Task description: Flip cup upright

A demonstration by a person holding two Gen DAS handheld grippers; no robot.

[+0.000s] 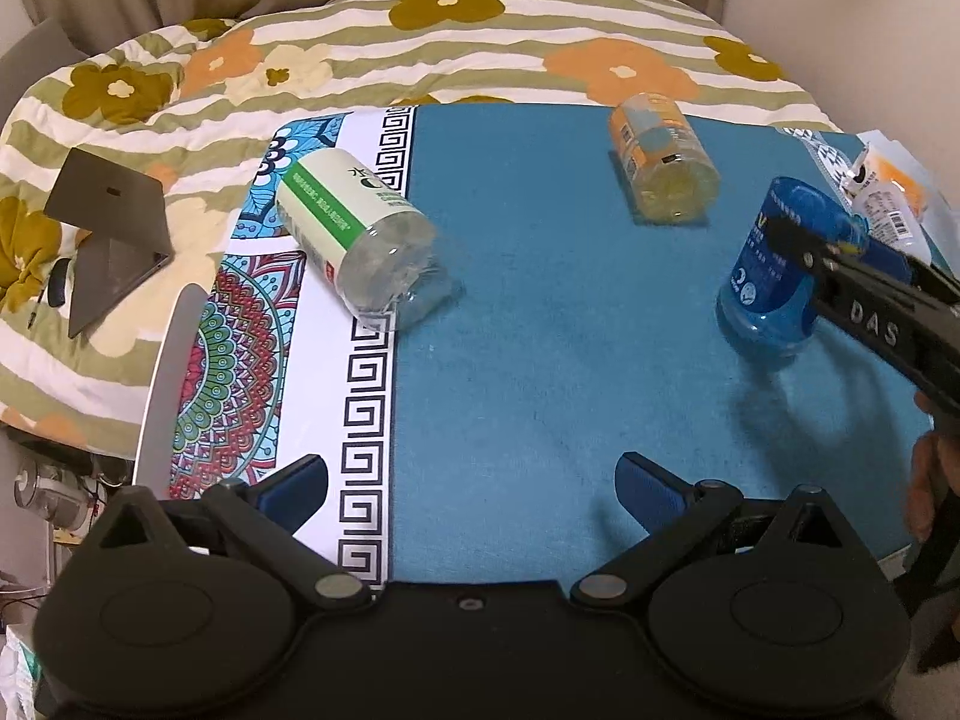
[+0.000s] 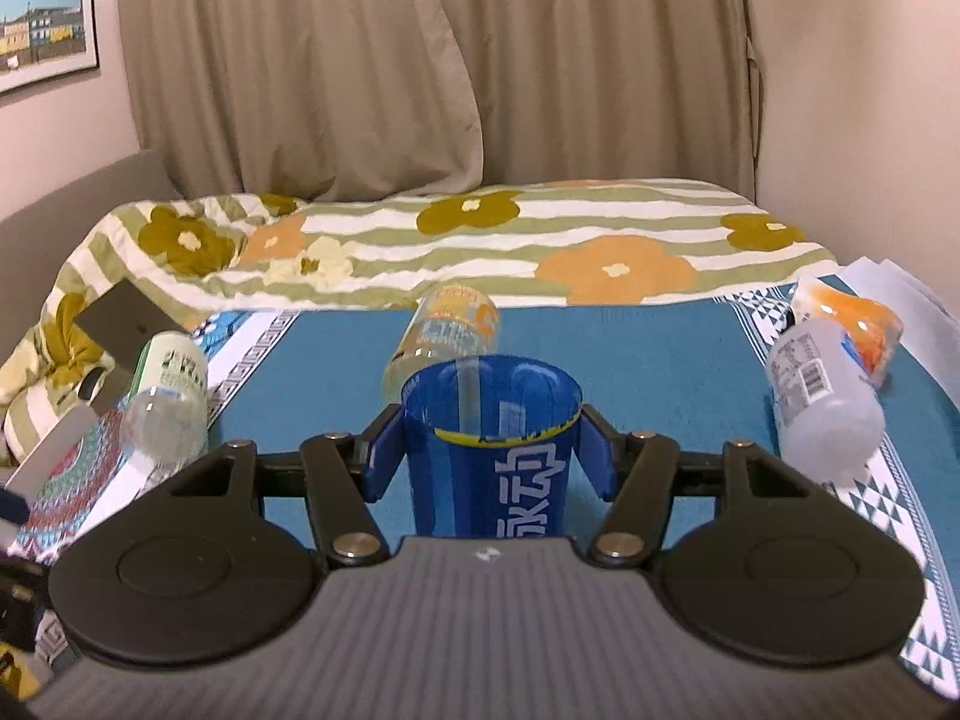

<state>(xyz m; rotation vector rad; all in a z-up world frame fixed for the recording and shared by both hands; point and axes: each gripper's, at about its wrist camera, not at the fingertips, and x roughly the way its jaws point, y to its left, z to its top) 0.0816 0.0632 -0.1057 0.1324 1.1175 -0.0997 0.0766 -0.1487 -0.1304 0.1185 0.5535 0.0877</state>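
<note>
A blue translucent cup (image 2: 492, 450) with white lettering stands upright, open mouth up, on the blue table mat (image 2: 660, 360). My right gripper (image 2: 489, 447) has its blue pads (image 2: 384, 450) against both sides of the cup. The left wrist view shows the same blue cup (image 1: 774, 264) at the right, with the right gripper (image 1: 840, 252) clamped on it. My left gripper (image 1: 474, 492) is open and empty, low over the near part of the mat (image 1: 540, 360).
A green-labelled cup (image 1: 354, 240) lies on its side at the left, an orange-yellow cup (image 1: 666, 162) lies at the far middle, and a white and orange cup (image 2: 834, 384) lies at the right. A flowered quilt (image 1: 360, 60) lies behind, with a grey laptop (image 1: 102, 234).
</note>
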